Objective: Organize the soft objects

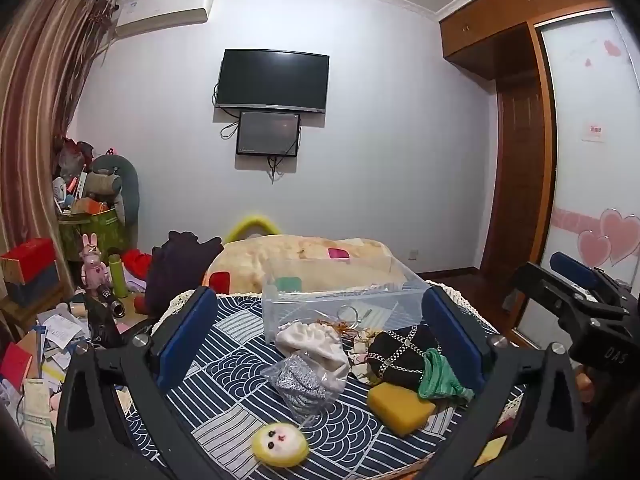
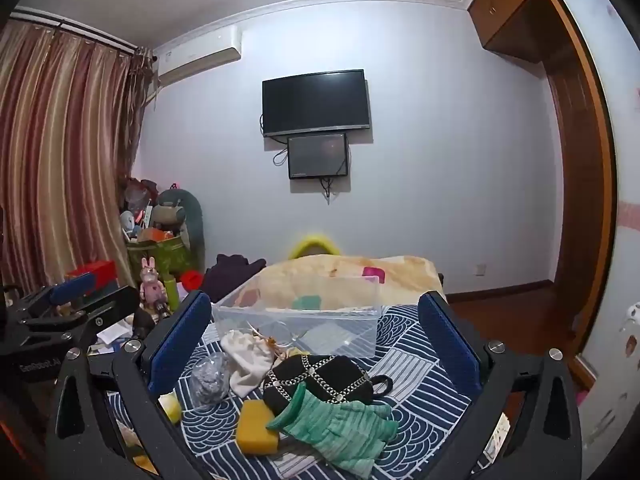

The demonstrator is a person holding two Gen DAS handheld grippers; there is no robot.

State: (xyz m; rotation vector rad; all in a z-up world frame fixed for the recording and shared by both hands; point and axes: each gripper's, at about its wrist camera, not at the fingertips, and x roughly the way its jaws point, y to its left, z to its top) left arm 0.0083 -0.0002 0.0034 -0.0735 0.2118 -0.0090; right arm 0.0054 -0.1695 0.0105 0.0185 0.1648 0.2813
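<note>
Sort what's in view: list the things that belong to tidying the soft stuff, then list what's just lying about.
Belongs to the job:
clear plastic bin
green glove
yellow sponge
black chain-trimmed pouch
white drawstring bag
round yellow face plush

Just lying about:
wall TV
pink rabbit figure
scattered papers
red box

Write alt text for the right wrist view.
The open right claw frames a pile of soft items on a blue wave-patterned cloth: a green glove draped over a black studded hat, a yellow sponge and a white pouch. Behind them stands a clear plastic bin; the left claw is at left.
</note>
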